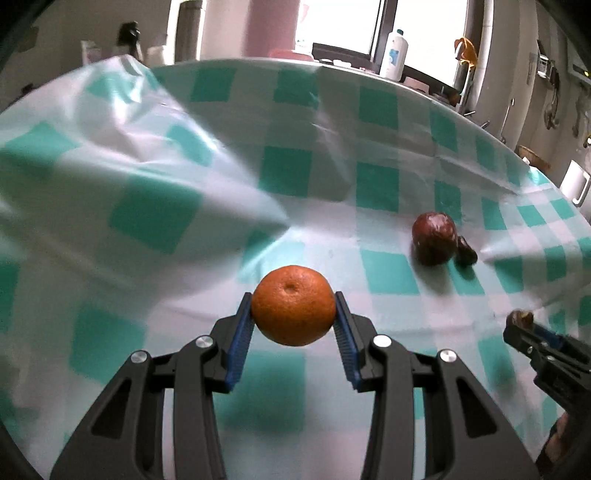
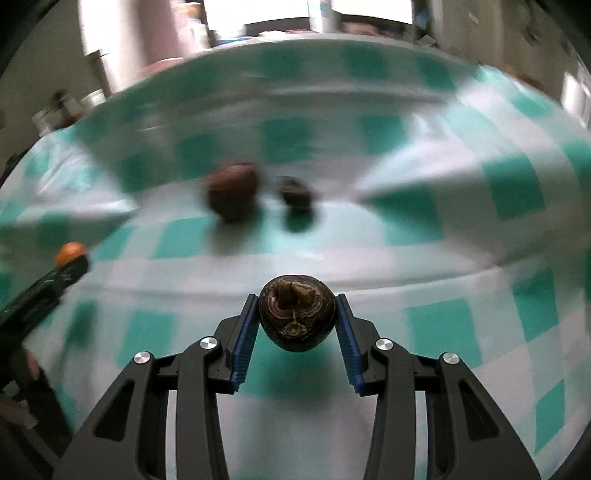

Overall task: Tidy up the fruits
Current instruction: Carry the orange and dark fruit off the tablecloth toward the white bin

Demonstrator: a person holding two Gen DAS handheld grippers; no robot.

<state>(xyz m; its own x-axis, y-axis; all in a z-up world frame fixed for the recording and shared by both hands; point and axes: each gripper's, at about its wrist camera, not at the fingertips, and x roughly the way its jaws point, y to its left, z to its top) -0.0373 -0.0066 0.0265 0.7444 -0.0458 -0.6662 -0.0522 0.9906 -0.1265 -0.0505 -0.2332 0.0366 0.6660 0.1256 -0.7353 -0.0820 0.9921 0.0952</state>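
On table, L to R:
L tool: left tool (image 1: 293, 314) clamped on an orange (image 1: 294, 305); blue pads (image 1: 239, 345) press both sides, fruit sits at the fingertips, held just above the cloth w/ its shadow below. From right wrist view the same tool (image 2: 70, 264) shows at far left edge w/ a bit of the orange (image 2: 69, 254) poking out.
Cloth: teal-and-white check tablecloth (image 1: 388, 277) covers the table; big raised fold at left (image 1: 147, 155), creases toward back right.
Middle fruit: reddish-brown round fruit (image 1: 434, 238) lies on the cloth, fwd and right of the orange, well apart from it. A small dark fruit (image 1: 466, 251) sits at its right side; touching or just beside, can't tell. Right wrist view shows both blurred: brown one (image 2: 232, 192), dark one (image 2: 297, 192) near it, a gap visible betw. them there.
R tool: right tool (image 2: 296, 317) gripping a dark round fruit (image 2: 296, 318) w/ a brownish stem stub on top; blue pads (image 2: 246, 332) tight on both sides, fruit held off the cloth. In left wrist view this tool (image 1: 524, 325) enters at right edge, near the table's front, w/ a dark lump (image 1: 521, 318) at its tip.
Background: white bottle (image 1: 394, 53) by the window (image 1: 424, 26), beyond the table.
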